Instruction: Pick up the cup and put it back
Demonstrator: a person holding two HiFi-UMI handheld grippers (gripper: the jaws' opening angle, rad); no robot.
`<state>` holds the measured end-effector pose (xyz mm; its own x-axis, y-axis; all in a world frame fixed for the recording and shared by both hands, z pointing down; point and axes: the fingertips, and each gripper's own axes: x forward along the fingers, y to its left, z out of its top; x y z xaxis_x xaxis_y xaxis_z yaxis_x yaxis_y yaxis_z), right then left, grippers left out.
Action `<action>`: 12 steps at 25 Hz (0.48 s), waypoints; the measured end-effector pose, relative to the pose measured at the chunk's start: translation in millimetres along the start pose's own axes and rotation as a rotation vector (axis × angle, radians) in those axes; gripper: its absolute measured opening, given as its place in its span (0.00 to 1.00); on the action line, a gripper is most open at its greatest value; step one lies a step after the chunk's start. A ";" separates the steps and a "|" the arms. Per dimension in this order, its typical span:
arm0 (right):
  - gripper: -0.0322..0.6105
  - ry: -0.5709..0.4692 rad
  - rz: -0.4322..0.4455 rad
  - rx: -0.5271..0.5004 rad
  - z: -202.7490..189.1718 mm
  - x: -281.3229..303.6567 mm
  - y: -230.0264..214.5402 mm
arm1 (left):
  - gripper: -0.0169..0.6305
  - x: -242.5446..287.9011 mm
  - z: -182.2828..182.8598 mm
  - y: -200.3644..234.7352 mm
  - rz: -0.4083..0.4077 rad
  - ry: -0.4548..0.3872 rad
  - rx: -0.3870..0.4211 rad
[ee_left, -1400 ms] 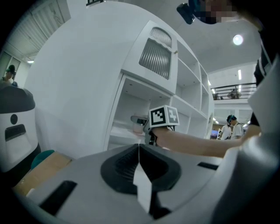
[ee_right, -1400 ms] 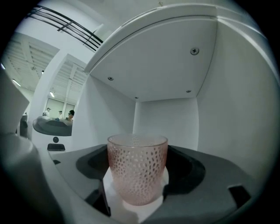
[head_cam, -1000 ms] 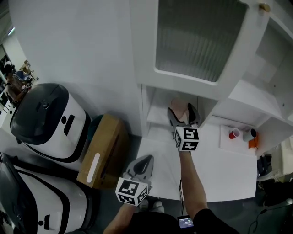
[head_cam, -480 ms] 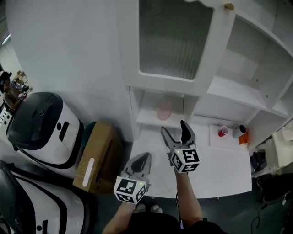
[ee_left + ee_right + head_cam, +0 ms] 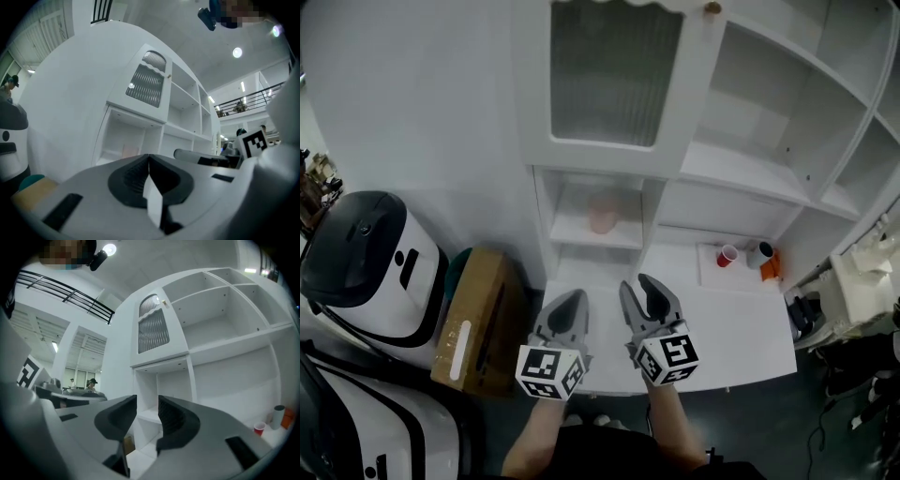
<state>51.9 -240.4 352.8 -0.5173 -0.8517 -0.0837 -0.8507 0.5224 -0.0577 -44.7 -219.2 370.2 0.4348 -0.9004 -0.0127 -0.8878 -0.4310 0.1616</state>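
Note:
A pale pink cup [image 5: 601, 214] stands on the low shelf of the white cabinet [image 5: 675, 178], left compartment; it shows small and faint as the pink cup [image 5: 130, 151] in the left gripper view. My right gripper [image 5: 642, 295] hovers over the white table's front, well back from the cup. Its jaws are closing, with a narrow gap and nothing between them [image 5: 147, 404]. My left gripper [image 5: 567, 309] is beside it, to the left, with its jaws shut and empty [image 5: 149, 157].
A red cup [image 5: 727, 255], a dark cup [image 5: 764, 250] and an orange item [image 5: 772, 265] sit on a white tray [image 5: 712, 277] at the table's back right. A cardboard box [image 5: 473, 319] and white-and-black machines [image 5: 361, 272] stand at left. The ribbed-glass cabinet door [image 5: 609, 75] hangs above.
My right gripper has drawn back from the shelf, where its jaws stood around the pink cup, to the table's front. The cup stays on the shelf. The jaws have narrowed.

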 end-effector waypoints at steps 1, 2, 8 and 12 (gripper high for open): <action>0.27 0.003 -0.003 -0.010 0.8 -5.8 2.1 | 0.05 1.2 -0.2 -4.0 -0.003 -0.004 0.000; 0.26 -0.003 -0.010 -0.018 3.3 -11.0 3.4 | 0.05 2.9 -1.1 -7.5 -0.004 -0.005 -0.002; 0.17 -0.038 -0.006 -0.045 15.1 -34.7 10.7 | 0.05 7.5 -7.9 -21.9 0.042 0.015 0.030; 0.10 -0.039 0.004 -0.024 11.0 -42.9 6.7 | 0.05 5.6 -6.4 -25.5 0.063 0.008 0.046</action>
<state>69.4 -199.9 345.1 -0.5167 -0.8473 -0.1228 -0.8511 0.5239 -0.0338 -18.7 -212.9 372.3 0.3788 -0.9255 0.0036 -0.9194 -0.3759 0.1159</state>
